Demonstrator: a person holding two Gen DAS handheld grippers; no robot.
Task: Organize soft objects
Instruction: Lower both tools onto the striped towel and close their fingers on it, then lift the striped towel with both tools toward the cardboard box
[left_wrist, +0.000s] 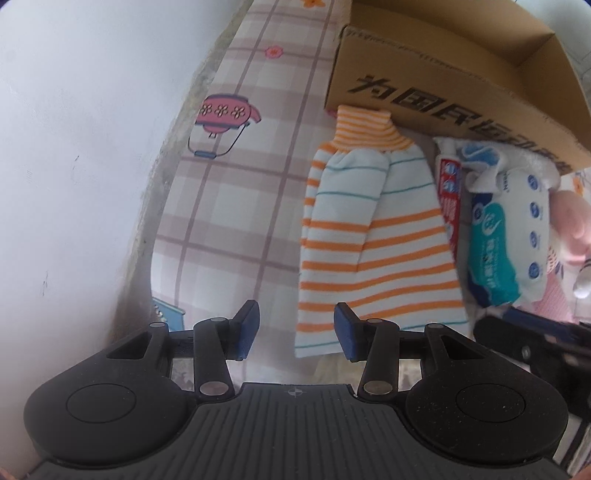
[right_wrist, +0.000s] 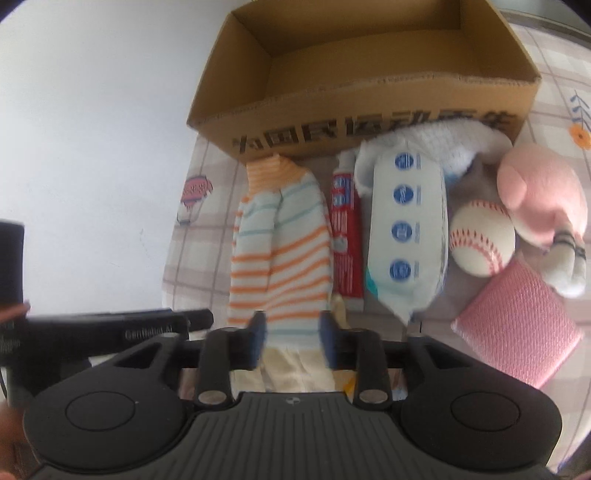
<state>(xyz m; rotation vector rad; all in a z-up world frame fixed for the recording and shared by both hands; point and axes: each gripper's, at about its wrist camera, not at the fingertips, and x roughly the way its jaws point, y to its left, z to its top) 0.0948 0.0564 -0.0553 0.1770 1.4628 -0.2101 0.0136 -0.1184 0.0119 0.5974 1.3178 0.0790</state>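
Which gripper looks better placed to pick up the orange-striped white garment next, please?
Probably the right gripper: its open jaws straddle the near hem of the orange-striped white garment. The left gripper is open beside that hem, over bare cloth.

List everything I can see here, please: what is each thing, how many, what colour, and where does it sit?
cardboard box: one, brown, open and empty, behind the row of things
striped garment: one, white with orange and teal stripes, in front of the box
tube: one, red and white, beside the garment
wipes pack: one, white with blue circles, beside the tube
white cloth: one, fluffy, against the box
baseball: one, white, red stitching
plush toy: one, pink
sponge: one, pink
tablecloth: one, checked, cartoon prints
left gripper: black, blue pads, open
right gripper: black, blue pads, at the garment's near end
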